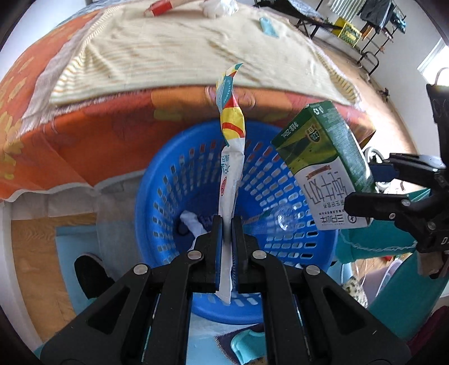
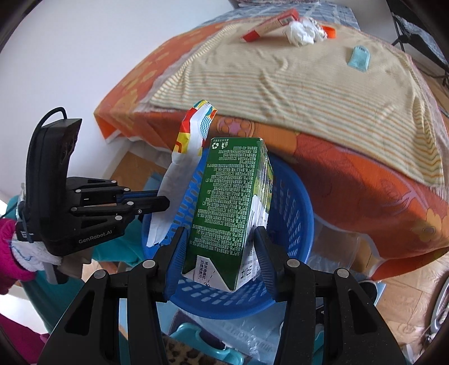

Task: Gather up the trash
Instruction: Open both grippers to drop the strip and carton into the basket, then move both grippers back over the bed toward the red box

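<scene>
My left gripper [image 1: 227,221] is shut on a long white, red and yellow wrapper [image 1: 231,146], which stands up over the blue plastic basket [image 1: 157,179]. In the right wrist view the same wrapper [image 2: 190,132] hangs from the left gripper [image 2: 165,200] beside the basket [image 2: 297,213]. My right gripper [image 2: 220,238] is shut on a green and white milk carton [image 2: 227,205], held above the basket. The carton [image 1: 325,157] and right gripper [image 1: 356,191] show at the right of the left wrist view. White crumpled paper [image 1: 193,224] and a clear plastic piece [image 1: 283,219] lie in the basket.
Behind the basket is a bed with an orange cover [image 2: 350,168] and a striped blanket [image 2: 294,92]. On it lie a red and tan box [image 2: 266,25], crumpled white tissue [image 2: 301,32] and a small teal packet [image 2: 359,57]. A black shoe [image 1: 89,272] is on the floor.
</scene>
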Available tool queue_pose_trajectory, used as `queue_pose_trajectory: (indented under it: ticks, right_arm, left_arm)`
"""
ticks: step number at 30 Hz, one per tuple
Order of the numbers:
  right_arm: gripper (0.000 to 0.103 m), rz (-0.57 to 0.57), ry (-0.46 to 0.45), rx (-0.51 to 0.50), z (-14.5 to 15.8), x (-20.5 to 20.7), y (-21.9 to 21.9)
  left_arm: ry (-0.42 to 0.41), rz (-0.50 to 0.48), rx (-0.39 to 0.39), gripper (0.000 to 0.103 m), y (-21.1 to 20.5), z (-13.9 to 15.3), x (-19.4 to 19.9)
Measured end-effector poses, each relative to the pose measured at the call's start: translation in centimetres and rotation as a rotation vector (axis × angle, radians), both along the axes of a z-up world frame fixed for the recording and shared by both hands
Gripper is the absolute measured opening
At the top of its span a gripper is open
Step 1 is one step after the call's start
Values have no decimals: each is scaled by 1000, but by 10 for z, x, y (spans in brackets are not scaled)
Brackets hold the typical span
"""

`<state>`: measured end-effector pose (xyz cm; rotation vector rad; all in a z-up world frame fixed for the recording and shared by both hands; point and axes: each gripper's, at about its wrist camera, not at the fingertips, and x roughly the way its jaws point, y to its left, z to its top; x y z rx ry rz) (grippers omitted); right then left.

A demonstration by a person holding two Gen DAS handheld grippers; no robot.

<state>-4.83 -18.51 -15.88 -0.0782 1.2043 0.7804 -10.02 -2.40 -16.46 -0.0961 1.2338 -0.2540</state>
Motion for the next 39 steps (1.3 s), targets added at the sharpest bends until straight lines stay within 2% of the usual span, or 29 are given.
queue_pose_trajectory:
  ticks: [8, 17, 18, 19, 20, 22, 34, 39]
  right_arm:
    - [47, 18, 34, -48, -14, -2, 7]
    - [50, 36, 23, -82, -16, -6, 7]
    - [50, 38, 21, -83, -15, -7, 8]
    - [50, 41, 21, -83, -15, -7, 10]
    - [50, 44, 19, -85, -15, -7, 10]
    - [50, 50, 16, -102, -15, -7, 14]
    - [50, 50, 3, -126, -16, -6, 17]
    - [50, 41, -11, -123, -11, -5, 17]
  left_arm:
    - [48, -27, 21, 4, -7, -14, -1]
    - [96, -18, 18, 7, -6, -22, 2]
    - [97, -17, 21, 9, -6, -22, 2]
    - [95, -15, 25, 20, -6, -22, 2]
    - [92, -10, 28, 36, -5, -21, 3]
    - [74, 6, 32, 51, -3, -18, 3]
    - [68, 44, 49, 51, 8, -16, 7]
    - [29, 56, 66, 51, 10, -7, 10]
